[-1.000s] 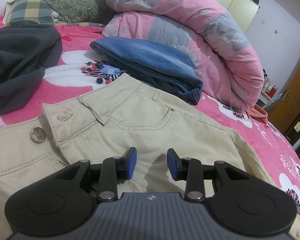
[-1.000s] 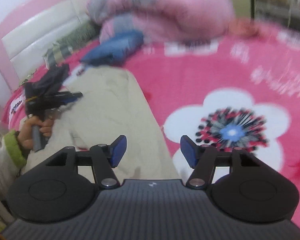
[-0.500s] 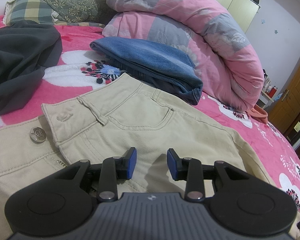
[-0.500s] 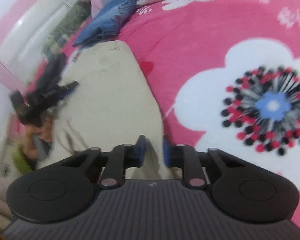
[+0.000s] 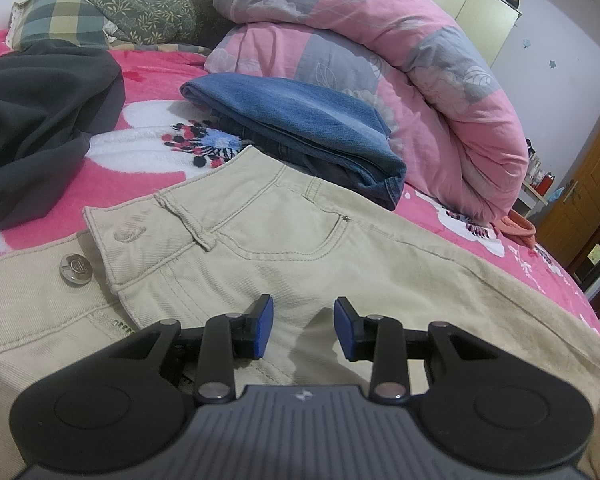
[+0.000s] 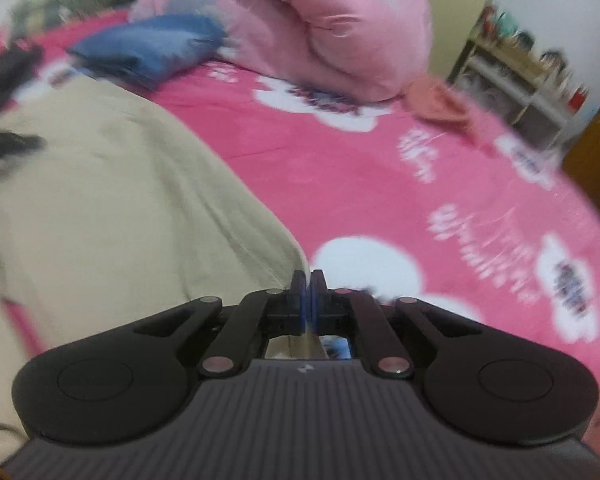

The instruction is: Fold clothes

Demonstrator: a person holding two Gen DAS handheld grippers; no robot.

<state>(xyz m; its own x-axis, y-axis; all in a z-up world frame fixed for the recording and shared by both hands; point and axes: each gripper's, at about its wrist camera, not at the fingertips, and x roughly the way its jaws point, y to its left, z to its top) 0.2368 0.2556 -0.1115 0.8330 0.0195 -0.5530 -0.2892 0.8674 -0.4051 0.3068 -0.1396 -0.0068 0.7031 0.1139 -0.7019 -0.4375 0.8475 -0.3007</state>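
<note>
On the pink bed (image 6: 340, 168) our right gripper (image 6: 309, 280) pinches the beige trousers' (image 5: 300, 240) edge; our left gripper (image 5: 303, 320) hovers above them, jaws apart.

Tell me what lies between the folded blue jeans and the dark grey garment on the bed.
In the left wrist view, only bare pink flowered blanket separates the folded blue jeans from the dark grey garment; nothing else lies there.
</note>
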